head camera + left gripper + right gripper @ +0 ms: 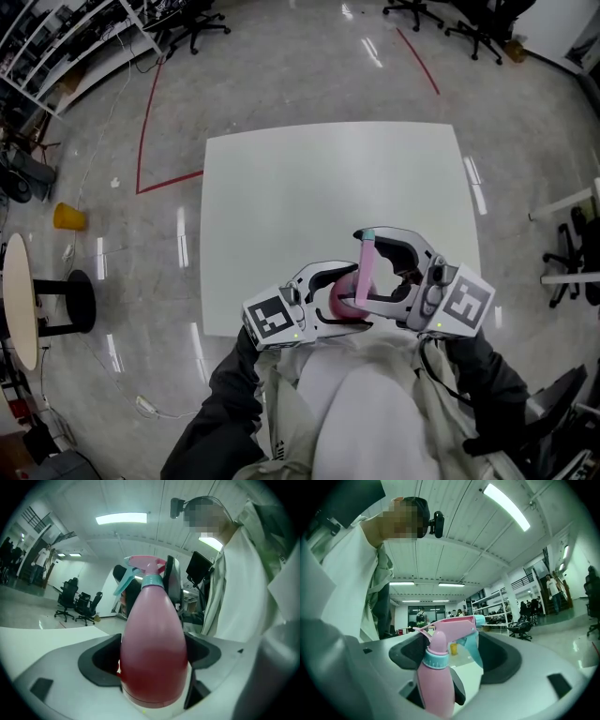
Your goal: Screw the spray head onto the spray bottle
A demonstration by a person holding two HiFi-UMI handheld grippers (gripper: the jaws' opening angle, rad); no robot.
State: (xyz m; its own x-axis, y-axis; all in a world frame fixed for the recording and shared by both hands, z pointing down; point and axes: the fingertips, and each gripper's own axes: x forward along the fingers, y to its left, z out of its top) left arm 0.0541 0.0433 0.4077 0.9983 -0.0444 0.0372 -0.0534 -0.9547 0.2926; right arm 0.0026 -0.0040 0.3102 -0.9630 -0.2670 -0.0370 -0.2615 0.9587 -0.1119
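A pink spray bottle [341, 304] hangs over the near edge of the white table [328, 178]. My left gripper [330, 298] is shut on its round body [152, 653]. The pink spray head [364, 264], with teal collar and trigger, sits on the bottle's neck [151, 581]. My right gripper [382, 267] stands around that head with its jaws wide. In the right gripper view the head [457, 625] and collar [436, 658] lie between the pads, and no firm press shows. The two grippers are close together, in front of my body.
The table's top is bare. On the floor at the left are a yellow cup [67, 217], a round side table [19, 300] and a black stool [80, 302]. Red tape lines [145, 122] and office chairs [192, 23] lie beyond; another chair [572, 258] stands right.
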